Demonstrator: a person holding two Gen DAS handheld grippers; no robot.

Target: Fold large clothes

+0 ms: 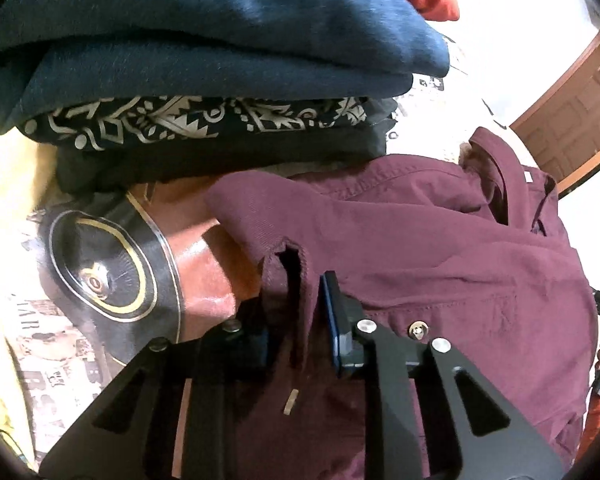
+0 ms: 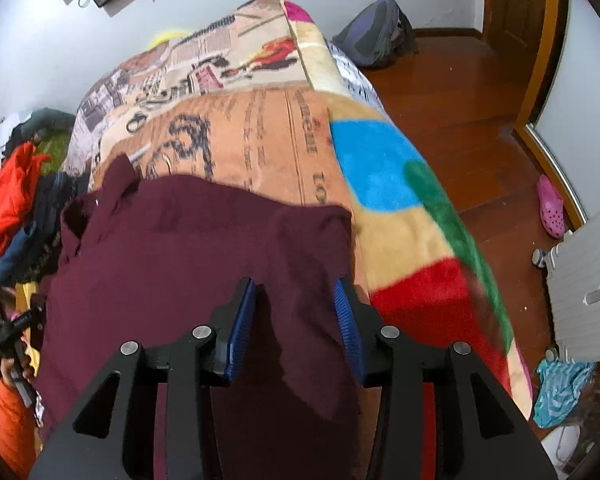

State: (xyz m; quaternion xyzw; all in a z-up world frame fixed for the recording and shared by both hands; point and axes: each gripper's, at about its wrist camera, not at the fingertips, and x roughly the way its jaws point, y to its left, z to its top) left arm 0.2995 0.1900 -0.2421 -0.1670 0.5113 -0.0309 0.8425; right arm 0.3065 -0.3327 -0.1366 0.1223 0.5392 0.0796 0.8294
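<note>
On a bed [image 2: 380, 184] spread with a patchwork blanket, the maroon shirt [image 2: 204, 248] lies flat at 6 o'clock, the left gripper [image 1: 300, 312] pinching its cuff, seemingly to fold it, the right gripper [image 2: 296, 316] hovering spread.

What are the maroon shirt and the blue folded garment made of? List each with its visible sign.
Maroon shirt: looks like woven cotton twill, matte; fine diagonal ribbing, stitched seams, a metal snap. The left gripper pinches its edge.
Blue folded garment: likely fleece or brushed knit; fuzzy nap, soft thick folds. Exact fibre cannot be told.
</note>
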